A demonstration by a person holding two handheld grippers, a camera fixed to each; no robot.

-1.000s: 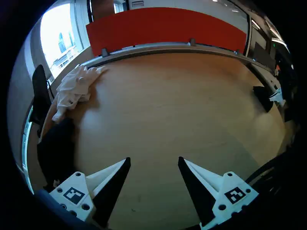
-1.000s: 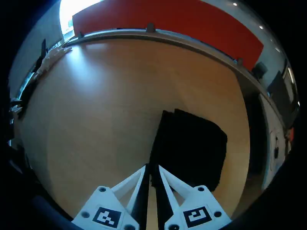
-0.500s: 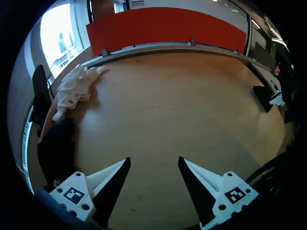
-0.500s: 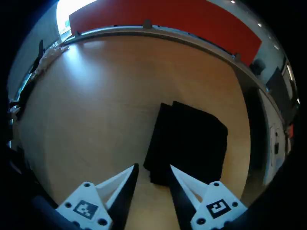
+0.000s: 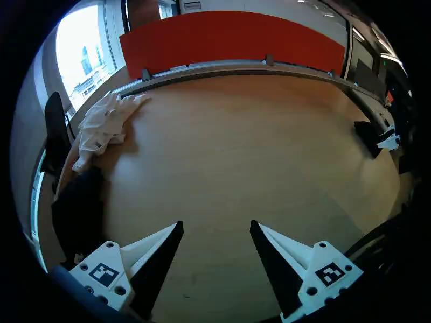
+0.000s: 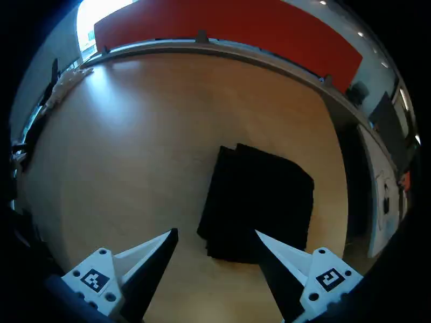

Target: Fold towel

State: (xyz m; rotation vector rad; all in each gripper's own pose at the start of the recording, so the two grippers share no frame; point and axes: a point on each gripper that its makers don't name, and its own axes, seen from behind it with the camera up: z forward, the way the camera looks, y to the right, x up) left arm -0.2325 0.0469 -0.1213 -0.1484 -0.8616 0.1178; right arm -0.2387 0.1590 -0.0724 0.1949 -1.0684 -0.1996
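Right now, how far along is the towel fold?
Done: the black towel lies folded in a rectangle on the light wooden table. In hand: nothing; the right gripper is open at its near edge, the left gripper open over bare wood. Possibly left: the crumpled white cloth at the table's far edge.

Black towel (image 6: 258, 207) folded flat on table

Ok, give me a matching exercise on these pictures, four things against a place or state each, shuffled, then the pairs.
1. black towel
2. white cloth
3. red panel
4. right gripper

A. jaws open
B. folded flat on the table
C. upright behind the table's far edge
D. crumpled at the table's far left corner

Pairs: 1-B, 2-D, 3-C, 4-A.
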